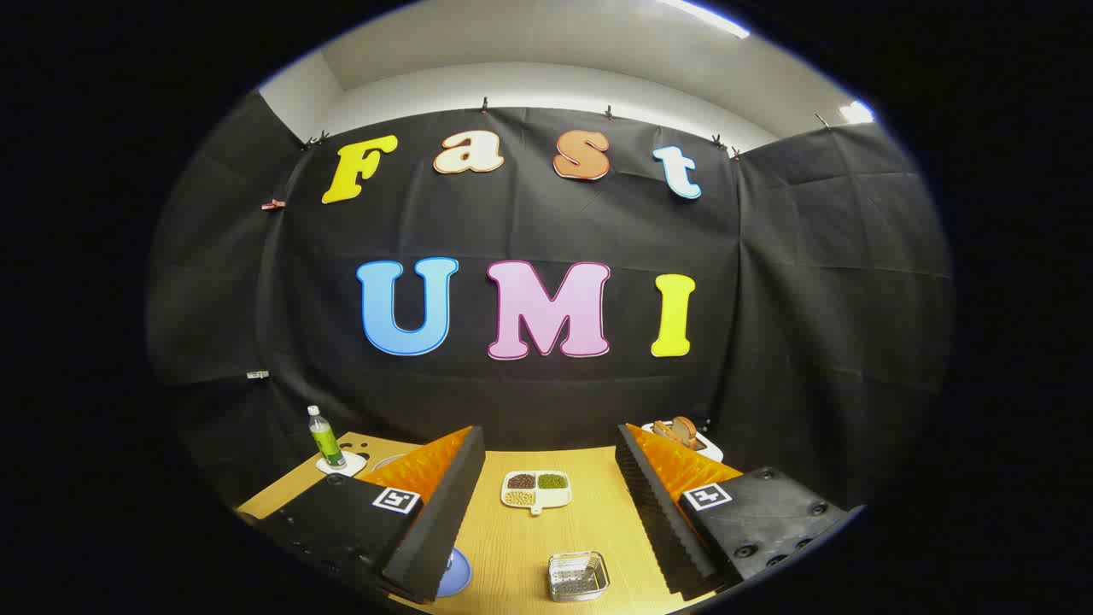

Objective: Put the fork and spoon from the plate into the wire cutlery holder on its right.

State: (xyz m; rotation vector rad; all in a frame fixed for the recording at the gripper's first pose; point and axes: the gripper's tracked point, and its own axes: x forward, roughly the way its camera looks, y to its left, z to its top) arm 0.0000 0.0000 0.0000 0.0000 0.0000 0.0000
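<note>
Hovering over the wooden table (521, 538), gripper (546, 512) fingers spread wide, nothing between them. Wire cutlery holder (578, 575) sits on the table in the gap, nearer the right finger. Blue plate (457, 574) pokes out from under the left finger; fork and spoon probably hidden there. Divided dish (535, 490) beyond.

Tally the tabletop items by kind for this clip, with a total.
Bottles: 1
Divided dishes: 1
Wire cutlery holders: 1
Blue plates: 1
Coasters: 1
Total: 5
The hand-held gripper hangs open above them.
</note>
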